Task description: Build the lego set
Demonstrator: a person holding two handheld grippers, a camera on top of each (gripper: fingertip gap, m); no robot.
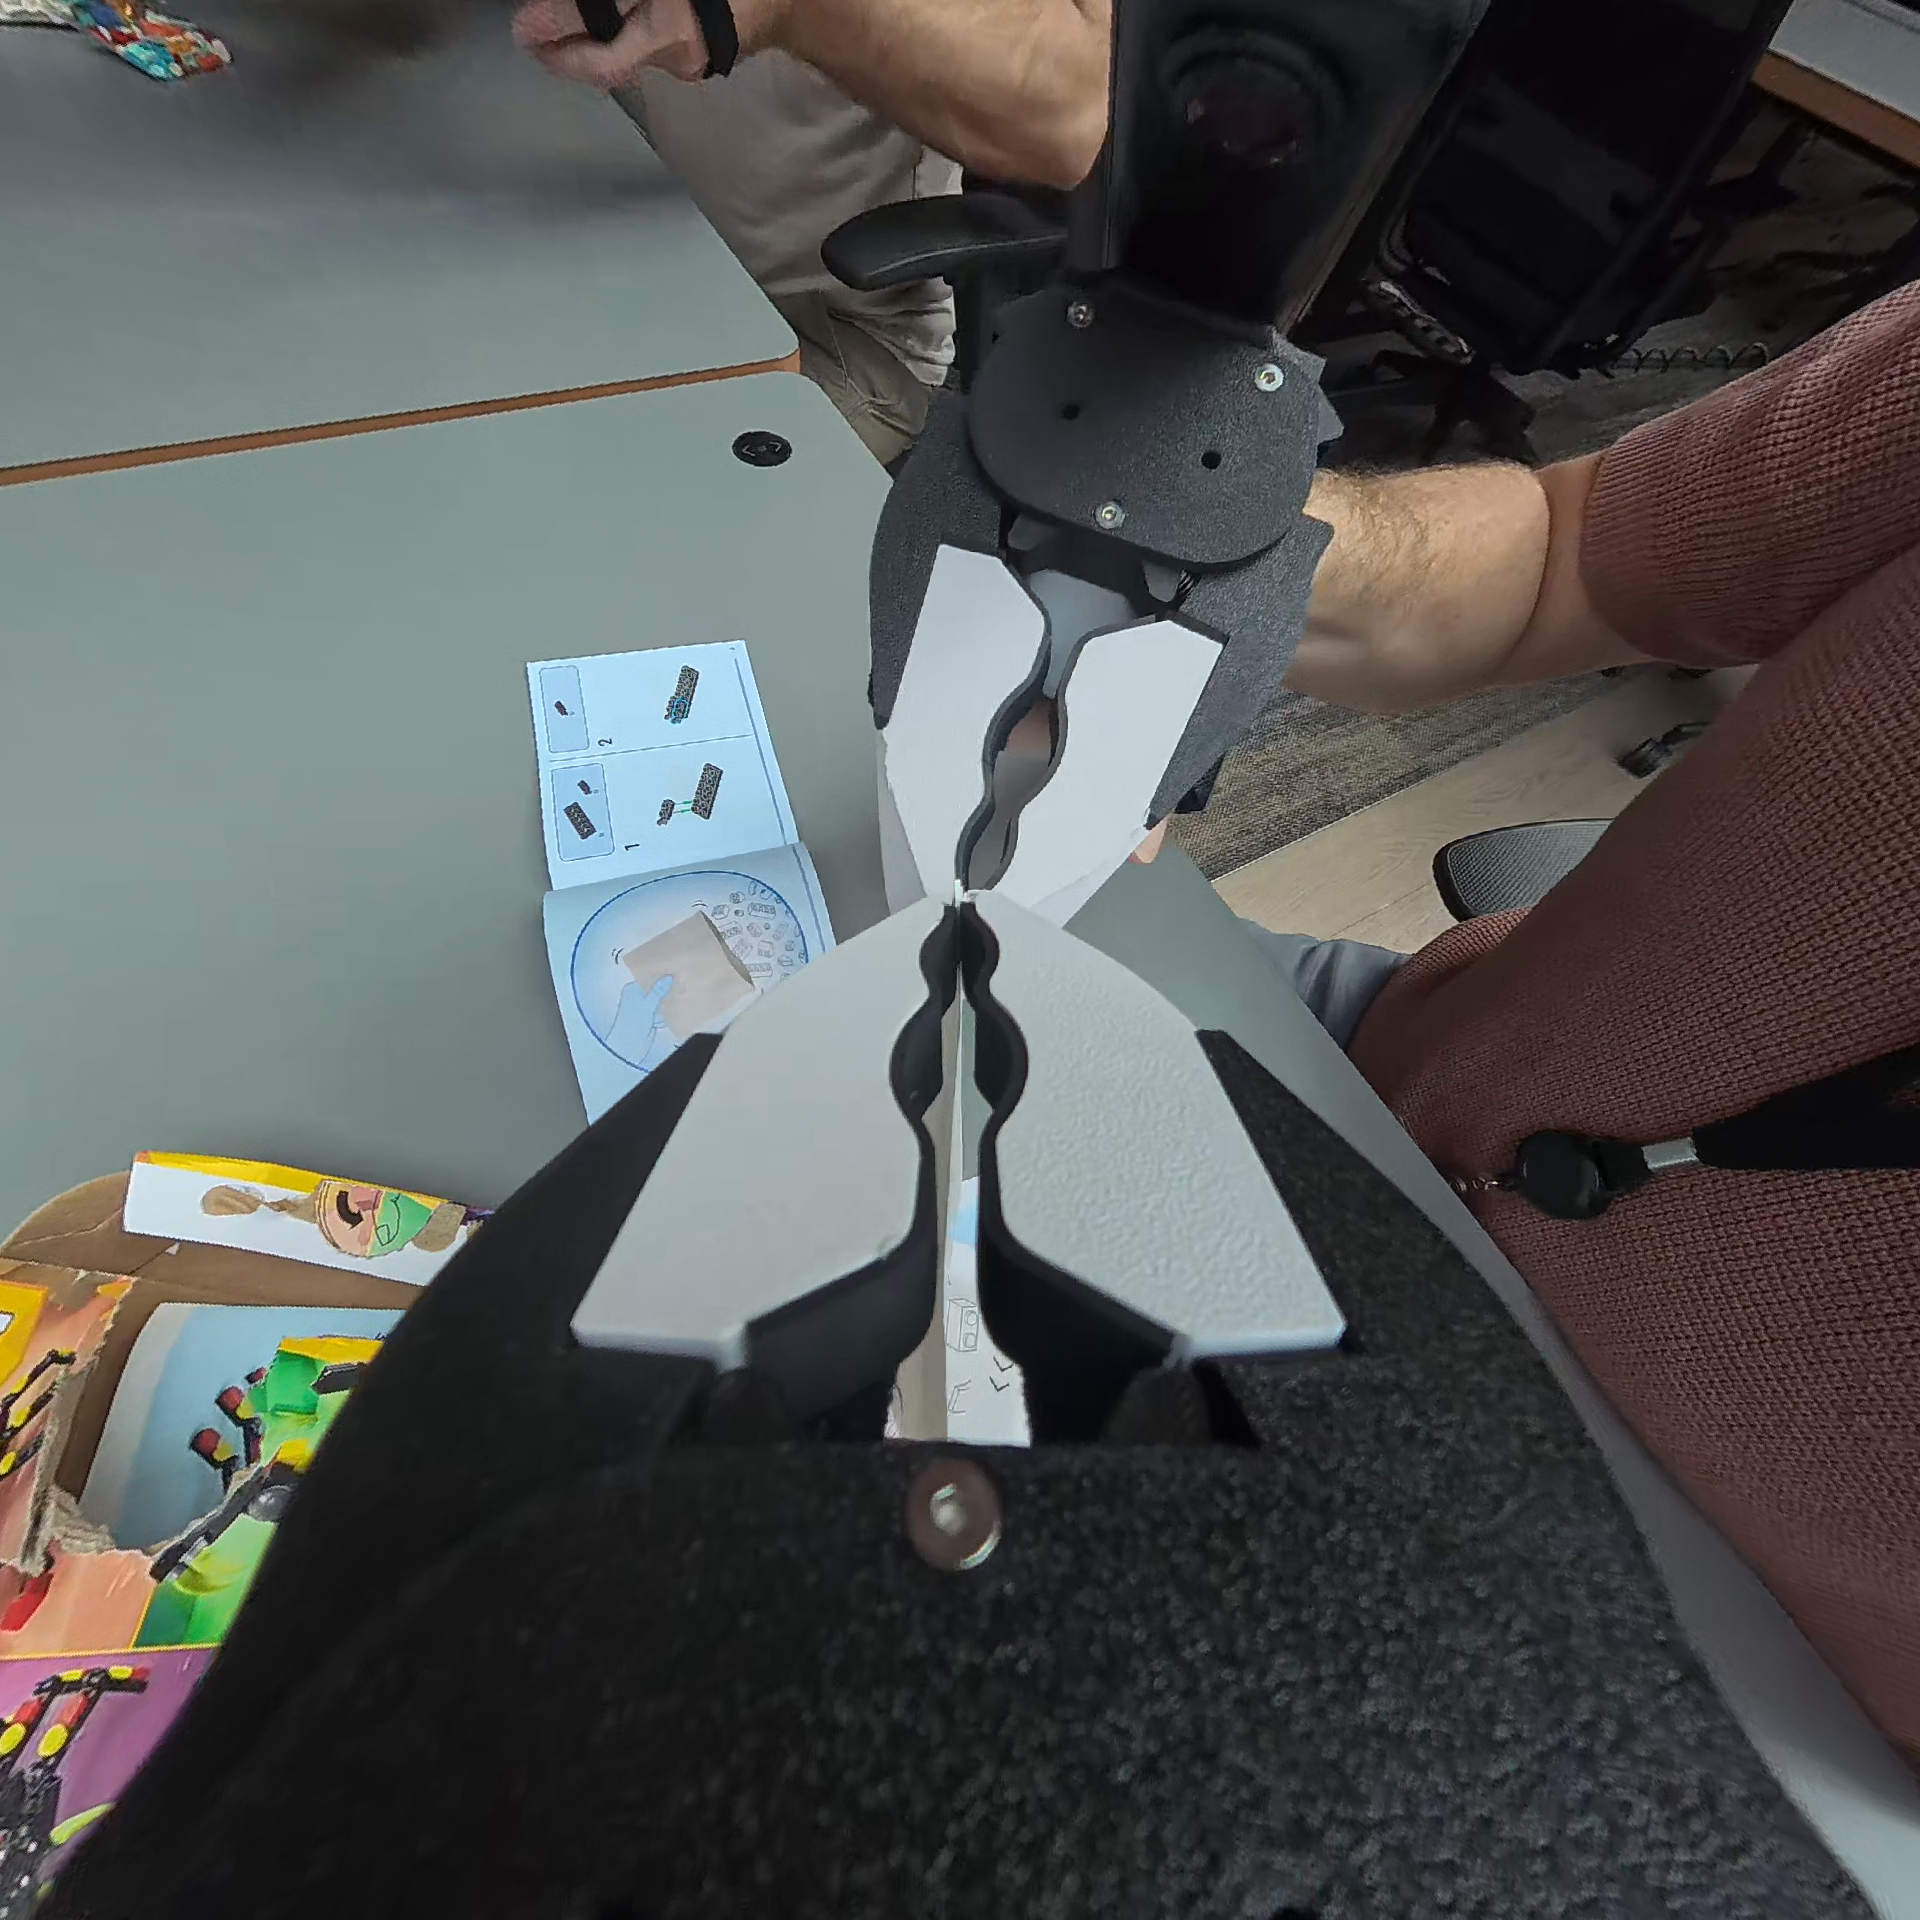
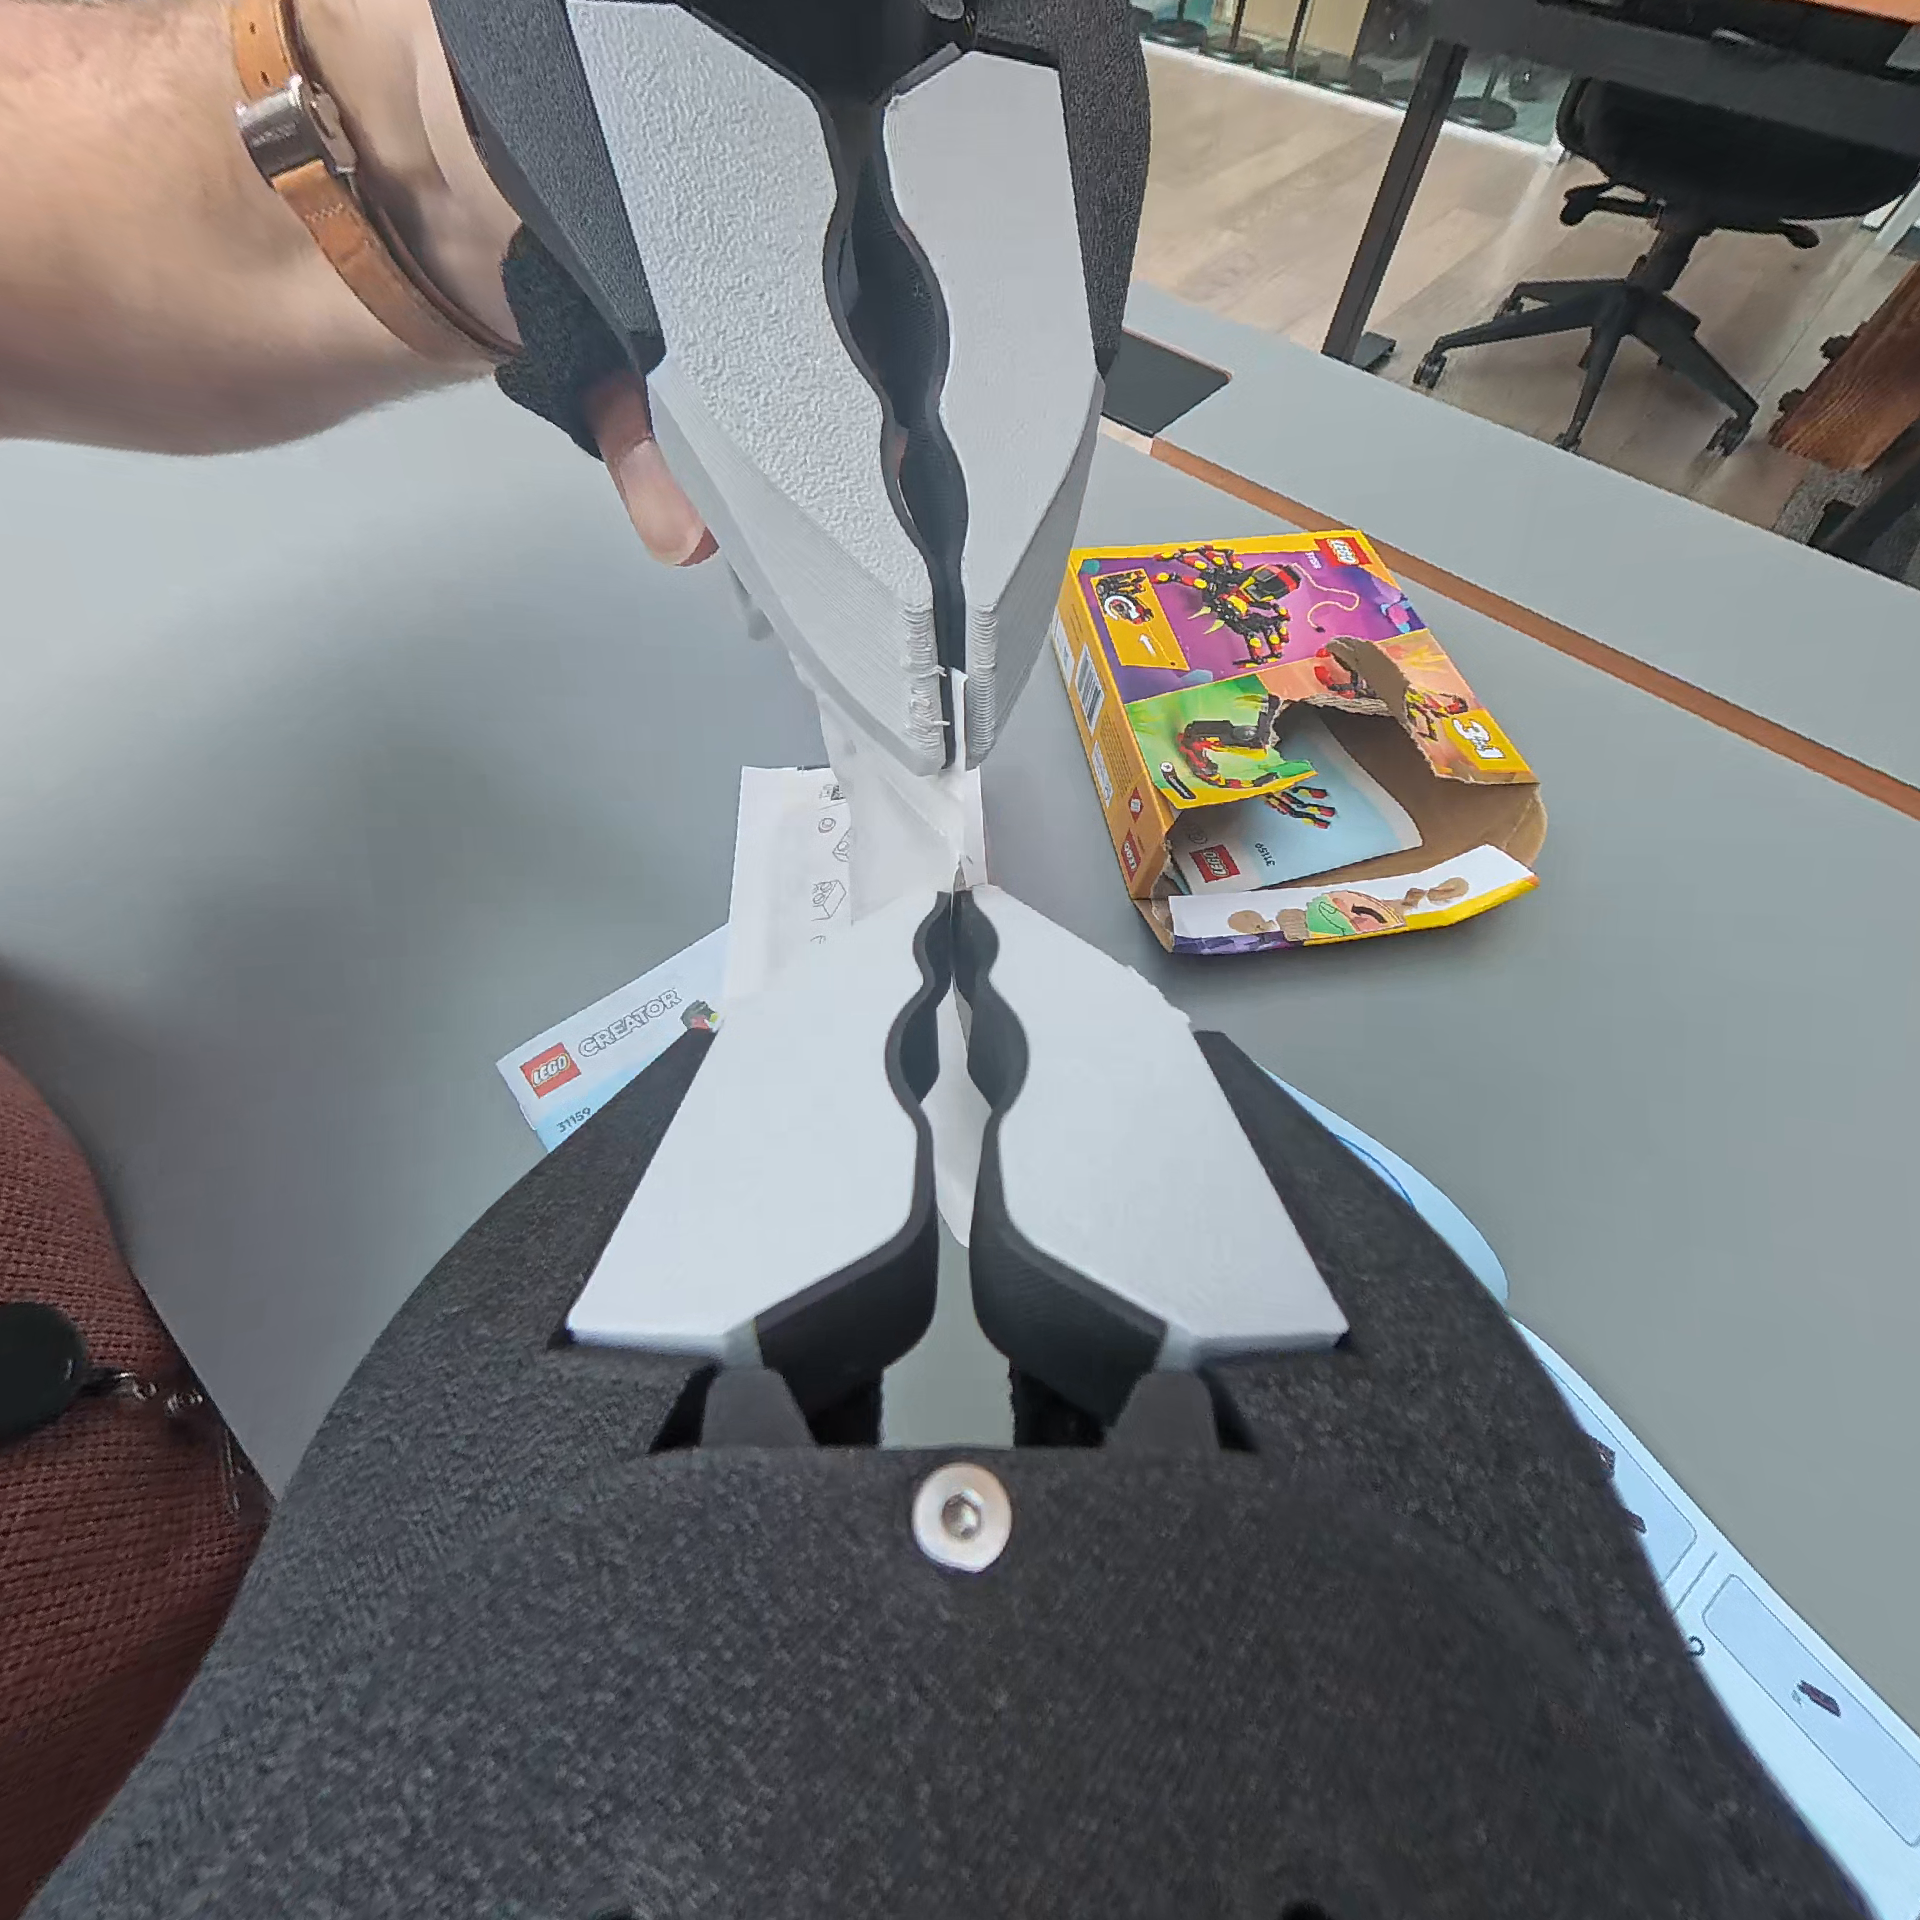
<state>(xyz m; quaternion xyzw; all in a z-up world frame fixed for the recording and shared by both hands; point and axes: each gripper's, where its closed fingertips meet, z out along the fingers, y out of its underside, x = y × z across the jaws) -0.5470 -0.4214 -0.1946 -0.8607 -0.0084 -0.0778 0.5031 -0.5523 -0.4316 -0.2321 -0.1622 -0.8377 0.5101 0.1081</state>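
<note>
My left gripper (image 1: 958,912) and right gripper (image 2: 954,896) meet tip to tip above the grey table (image 1: 312,727). Both are shut on a white paper bag (image 2: 790,862) printed with line drawings of bricks. The bag hangs between them, and a strip of it shows between my left fingers (image 1: 961,1330). The right gripper (image 1: 966,881) comes in from above in the left wrist view. The left gripper (image 2: 958,756) comes in from above in the right wrist view. The open instruction booklet (image 1: 665,769) lies on the table beneath. No loose bricks show.
The torn-open yellow Lego box (image 2: 1299,727) lies on the table to the right, and shows at lower left in the left wrist view (image 1: 156,1455). The table edge and my red-brown sleeve (image 1: 1714,935) are close. Another person's hand (image 1: 623,42) is at the far table. Office chairs (image 2: 1683,208) stand beyond.
</note>
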